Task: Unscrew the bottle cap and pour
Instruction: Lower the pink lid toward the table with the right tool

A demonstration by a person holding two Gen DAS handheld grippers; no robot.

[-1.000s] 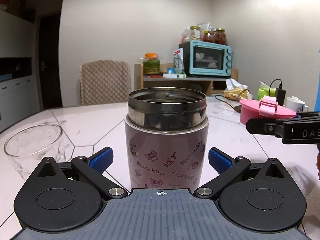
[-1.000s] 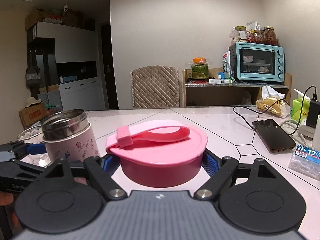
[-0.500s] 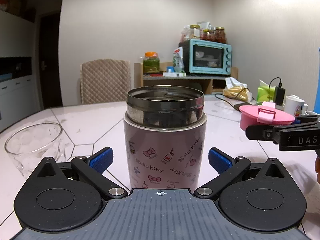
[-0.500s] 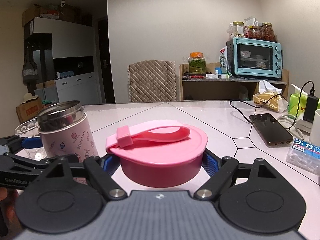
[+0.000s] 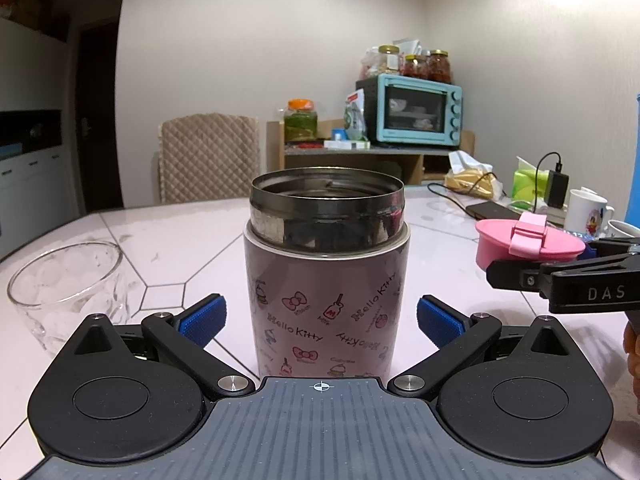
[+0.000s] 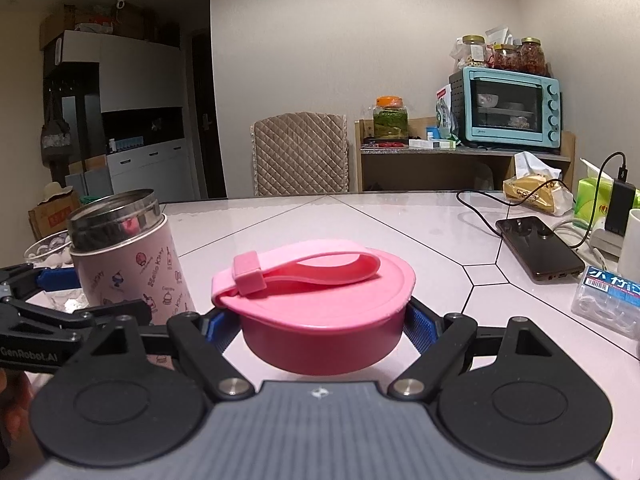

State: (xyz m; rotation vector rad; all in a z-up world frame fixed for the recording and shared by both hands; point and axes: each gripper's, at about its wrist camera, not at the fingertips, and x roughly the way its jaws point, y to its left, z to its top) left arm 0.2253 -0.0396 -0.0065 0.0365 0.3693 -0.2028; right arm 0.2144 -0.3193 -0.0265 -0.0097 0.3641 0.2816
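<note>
A pink Hello Kitty jar (image 5: 326, 312) with an open steel rim stands upright on the table. My left gripper (image 5: 320, 318) is open around it, and both blue pads (image 5: 202, 318) stand a little clear of its sides. My right gripper (image 6: 320, 324) is shut on the jar's pink lid (image 6: 316, 312), which has a loop strap on top, its pads pressing on both sides. In the left wrist view the lid (image 5: 528, 240) is to the right of the jar. An empty clear glass (image 5: 64, 280) stands to the jar's left.
The pale marble-tiled table (image 6: 360, 232) carries a black phone (image 6: 538, 248) on a cable, a clear plastic box (image 6: 608, 300), a white mug (image 5: 588, 212) and tissue packs at the right. A quilted chair (image 6: 300, 152) and a shelf with a teal oven (image 6: 512, 112) stand behind.
In the left wrist view my right gripper and the pink lid have sunk slightly toward the table. The jar, glass and left gripper have not moved.
</note>
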